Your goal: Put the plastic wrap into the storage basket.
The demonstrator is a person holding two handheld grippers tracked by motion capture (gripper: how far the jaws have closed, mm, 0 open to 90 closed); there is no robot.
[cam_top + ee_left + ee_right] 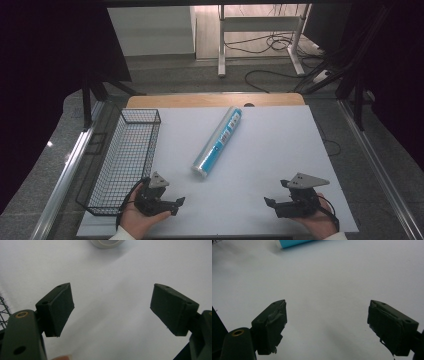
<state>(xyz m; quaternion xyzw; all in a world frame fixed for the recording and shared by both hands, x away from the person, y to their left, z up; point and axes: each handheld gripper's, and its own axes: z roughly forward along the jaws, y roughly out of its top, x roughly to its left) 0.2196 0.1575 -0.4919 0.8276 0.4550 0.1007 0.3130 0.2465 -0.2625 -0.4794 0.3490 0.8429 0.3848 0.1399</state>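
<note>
Left gripper and right gripper rest low at the near edge, jaws spread, nothing held. Blue-labelled roll lies diagonally mid-table, just right of the wire basket. Likely step — reach for the roll: approach square across its barrel, near the middle, so it cannot roll away. White table sheet; grey floor and cables beyond.

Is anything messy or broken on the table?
Nothing is spilled. The roll lies slanted across the white mat, outside the wire basket. In the right gripper view, the pads look worn and ragged at the edges. Both the left gripper and the right gripper are open and hold nothing.
</note>
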